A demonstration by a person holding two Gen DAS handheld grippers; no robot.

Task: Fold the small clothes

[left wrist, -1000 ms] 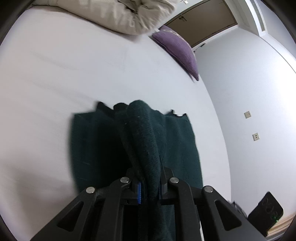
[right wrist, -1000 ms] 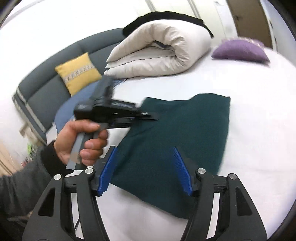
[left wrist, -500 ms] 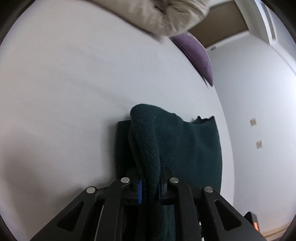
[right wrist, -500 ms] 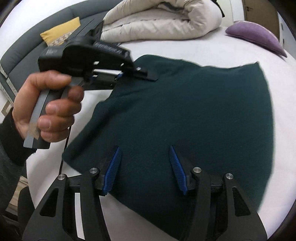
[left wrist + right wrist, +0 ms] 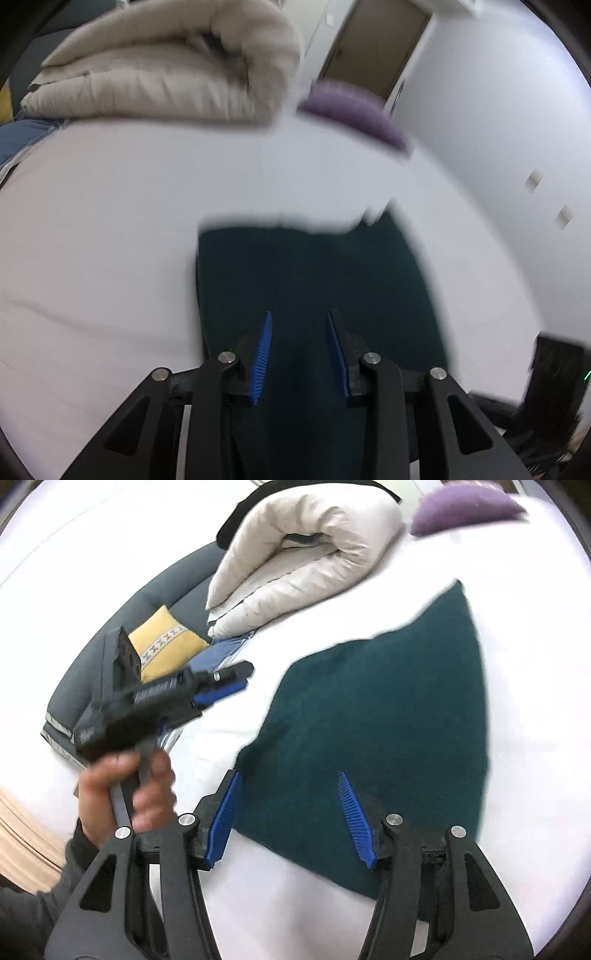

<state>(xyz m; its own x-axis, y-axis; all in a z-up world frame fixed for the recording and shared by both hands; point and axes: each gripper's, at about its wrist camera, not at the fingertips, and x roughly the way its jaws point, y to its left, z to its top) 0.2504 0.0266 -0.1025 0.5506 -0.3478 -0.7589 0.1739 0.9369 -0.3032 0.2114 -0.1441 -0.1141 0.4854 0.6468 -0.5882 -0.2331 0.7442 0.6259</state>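
Left gripper (image 5: 298,323) no longer pinches bunched fold of dark green knit garment (image 5: 314,280); blue ribbed pads (image 5: 263,350) now apart, jaws opening, nothing clamped between them, cloth lying flat beneath. Released fold now down; garment reads as neater flat rectangle on white bed sheet (image 5: 110,229). In right wrist view, left gripper (image 5: 236,681) now off garment, to its left over sheet, person's hand (image 5: 125,790) lower in frame. Right gripper (image 5: 291,801) sits lower, closer over garment's near edge, pads slightly less spread, empty.
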